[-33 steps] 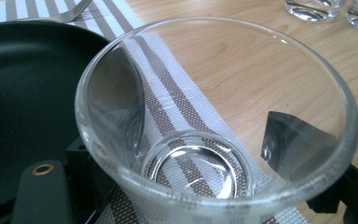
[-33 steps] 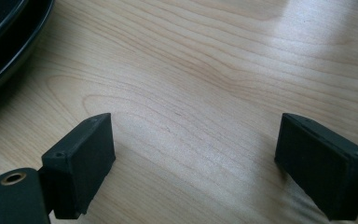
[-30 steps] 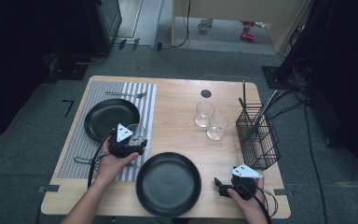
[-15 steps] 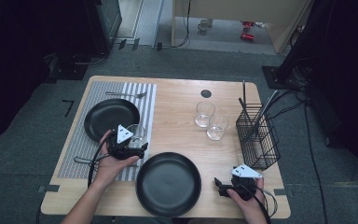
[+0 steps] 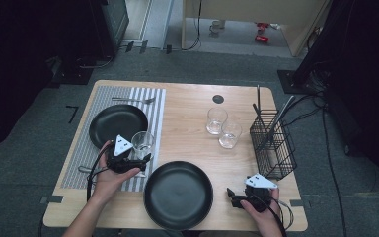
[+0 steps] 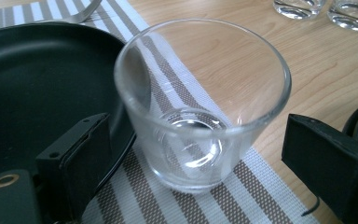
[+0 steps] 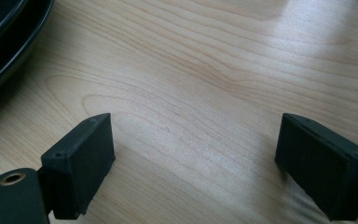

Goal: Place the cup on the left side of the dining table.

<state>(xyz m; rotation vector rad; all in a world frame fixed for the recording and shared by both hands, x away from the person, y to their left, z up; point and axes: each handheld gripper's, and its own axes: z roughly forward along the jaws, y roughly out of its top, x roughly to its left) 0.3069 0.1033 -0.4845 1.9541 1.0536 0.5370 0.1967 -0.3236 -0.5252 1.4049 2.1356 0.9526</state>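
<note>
A clear empty glass (image 5: 142, 143) stands upright on the striped placemat (image 5: 153, 101), beside the black plate (image 5: 117, 123). My left gripper (image 5: 142, 156) is just on the near side of it, and its jaws have just been opening. In the left gripper view the glass (image 6: 200, 116) stands between the two black pads (image 6: 86, 151) with a gap on each side, so the left gripper (image 6: 200, 140) is open. My right gripper (image 5: 233, 195) rests low at the table's near right edge. It is open over bare wood (image 7: 191, 140).
A second black plate (image 5: 177, 193) lies at the near middle of the table, between the two hands. Two more glasses (image 5: 216, 120) (image 5: 229, 133) stand right of centre. A wire basket (image 5: 272, 145) with utensils is at the right edge. A fork (image 5: 133, 100) lies at the placemat's far end.
The left hand has drawn back a little toward the near left and its jaws have spread off the glass, which stays on the placemat. The right hand has not moved.
</note>
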